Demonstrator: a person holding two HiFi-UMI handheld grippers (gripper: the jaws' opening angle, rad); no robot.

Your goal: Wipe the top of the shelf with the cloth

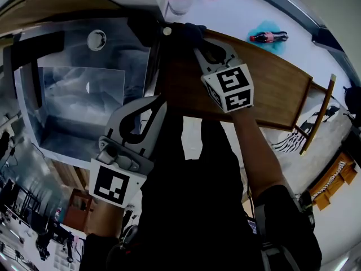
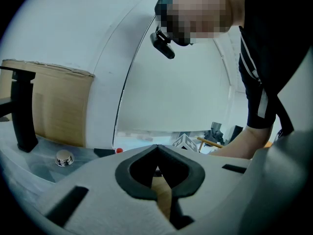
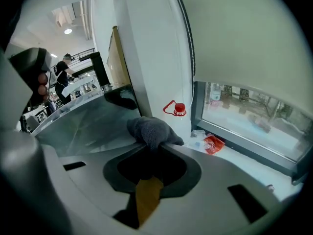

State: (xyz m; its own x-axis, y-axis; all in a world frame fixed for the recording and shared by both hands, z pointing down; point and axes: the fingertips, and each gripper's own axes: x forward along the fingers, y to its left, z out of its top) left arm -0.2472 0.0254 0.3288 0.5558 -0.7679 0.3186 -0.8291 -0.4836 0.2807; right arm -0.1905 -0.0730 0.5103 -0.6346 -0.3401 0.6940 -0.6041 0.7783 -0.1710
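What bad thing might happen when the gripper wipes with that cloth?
The right gripper pinches the gray cloth just at its jaw tips, so the cloth may slip out during rubbing. The red-capped white jug stands close beyond the cloth, so a long stroke might knock it over.

A dark grey cloth of soft, fleecy fabric is seen bunched into a loose wad. Its lower edge is pinched between the closed jaw tips of the right tool. In the head view the cloth is found at the far left end of the shelf. The top of the shelf is shown as a long, smooth board of brown wood running slantwise across the view.
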